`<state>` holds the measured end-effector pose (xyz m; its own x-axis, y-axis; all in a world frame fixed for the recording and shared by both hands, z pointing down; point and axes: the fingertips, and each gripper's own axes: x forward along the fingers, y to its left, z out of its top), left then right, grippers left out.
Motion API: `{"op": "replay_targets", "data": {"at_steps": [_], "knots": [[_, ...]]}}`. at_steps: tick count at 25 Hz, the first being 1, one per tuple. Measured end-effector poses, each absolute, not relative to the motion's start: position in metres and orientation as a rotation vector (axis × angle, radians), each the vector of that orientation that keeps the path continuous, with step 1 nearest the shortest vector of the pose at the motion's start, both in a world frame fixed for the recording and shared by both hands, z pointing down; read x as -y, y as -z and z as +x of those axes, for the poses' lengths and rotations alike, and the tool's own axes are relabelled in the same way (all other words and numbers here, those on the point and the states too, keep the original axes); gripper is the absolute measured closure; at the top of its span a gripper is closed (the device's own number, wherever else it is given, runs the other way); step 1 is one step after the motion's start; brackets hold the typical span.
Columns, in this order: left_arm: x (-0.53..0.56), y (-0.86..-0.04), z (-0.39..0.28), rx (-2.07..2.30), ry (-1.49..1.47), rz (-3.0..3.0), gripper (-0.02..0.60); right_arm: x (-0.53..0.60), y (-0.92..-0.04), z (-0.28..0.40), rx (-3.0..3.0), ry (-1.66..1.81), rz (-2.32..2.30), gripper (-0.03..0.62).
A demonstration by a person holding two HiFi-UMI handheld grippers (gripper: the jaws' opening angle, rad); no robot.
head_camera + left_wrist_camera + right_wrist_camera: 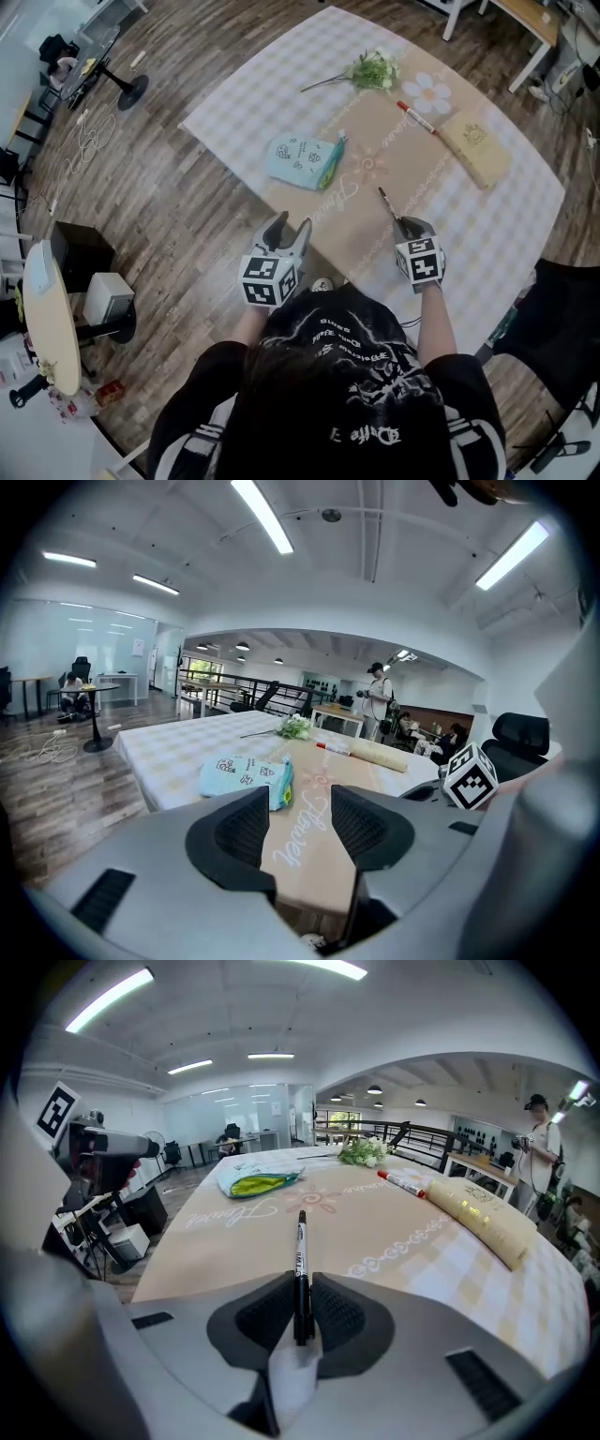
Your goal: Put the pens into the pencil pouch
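Black and slim, one pen (301, 1241) is clamped between the ribbed pads of the right gripper (302, 1290) above the near edge of the checked-cloth table (262, 94). A second, red-capped pen (417, 118) is laid toward the far edge. The soft light-blue pencil pouch (305, 161), lined yellow-green at its mouth, is set near the left edge, and the jaws of the left gripper (300, 819) are held apart.

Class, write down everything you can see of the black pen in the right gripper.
The black pen is slim and plastic-looking, with white print along its barrel. The right gripper is shut on its near end, clamping it from both sides. It points straight ahead over the beige table runner; whether its far tip touches it is unclear.
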<state>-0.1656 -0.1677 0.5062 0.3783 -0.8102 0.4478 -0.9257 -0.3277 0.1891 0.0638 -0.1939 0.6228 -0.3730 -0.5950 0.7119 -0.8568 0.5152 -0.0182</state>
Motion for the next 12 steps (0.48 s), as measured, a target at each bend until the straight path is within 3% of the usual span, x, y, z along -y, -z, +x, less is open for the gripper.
{"op": "replay_targets", "data": {"at_steps": [12], "knots": [[0.237,-0.530,-0.130,1.393,-0.676,2.333,0.358,0.158,-0.595,0.078,2.081,-0.534,1.318,0.526]]}}
